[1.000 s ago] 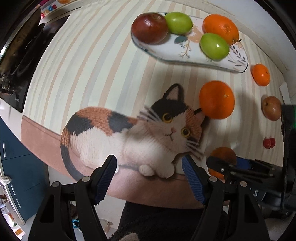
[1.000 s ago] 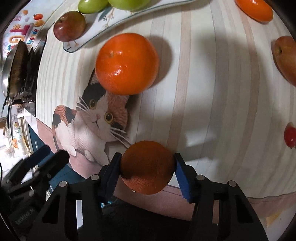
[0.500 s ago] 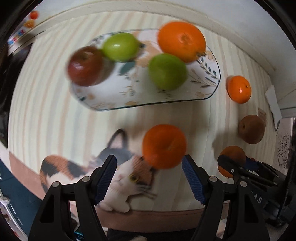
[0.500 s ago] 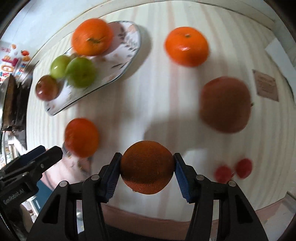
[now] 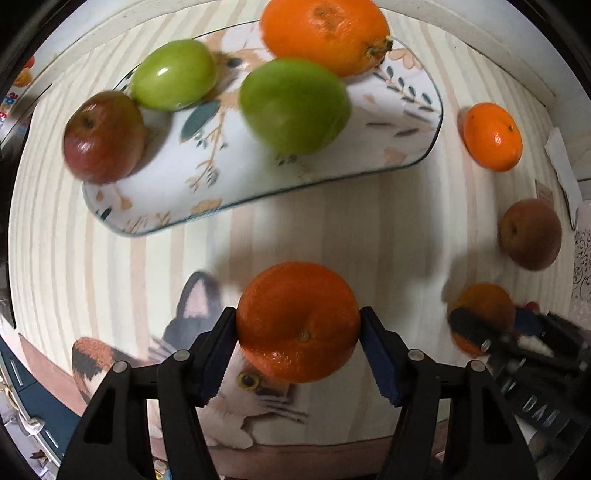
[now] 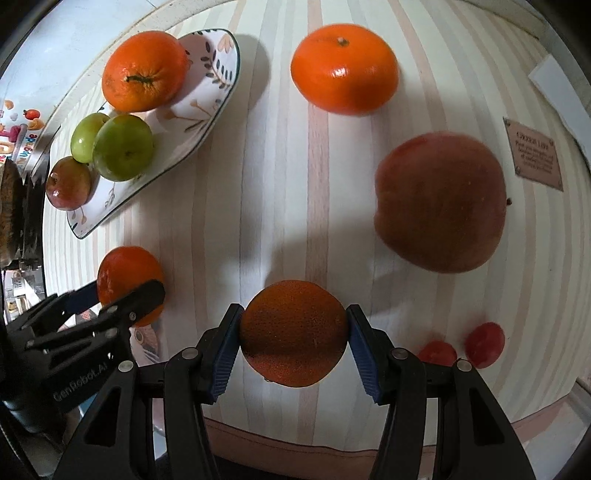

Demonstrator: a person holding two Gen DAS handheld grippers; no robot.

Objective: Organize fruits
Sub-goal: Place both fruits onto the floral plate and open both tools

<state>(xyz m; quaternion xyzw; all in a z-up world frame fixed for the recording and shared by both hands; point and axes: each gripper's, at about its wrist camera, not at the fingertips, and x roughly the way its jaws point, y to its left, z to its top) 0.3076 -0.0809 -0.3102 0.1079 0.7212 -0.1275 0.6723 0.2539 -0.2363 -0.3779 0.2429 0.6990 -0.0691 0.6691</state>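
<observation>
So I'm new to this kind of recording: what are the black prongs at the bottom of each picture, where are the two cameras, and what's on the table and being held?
There is no robot arm here. A person holds a two-finger gripper in each hand, and a fisheye camera on each looks forward along its fingers, so the black prongs are those fingers.

In the left wrist view, the left gripper has its blue pads against an orange. In the right wrist view, the right gripper clamps a darker orange.

On the striped cat-print tablecloth sits a floral plate with two green fruits, a red apple and a big orange. Loose on the cloth: a tangerine, a brownish-red fruit and two small red fruits.
</observation>
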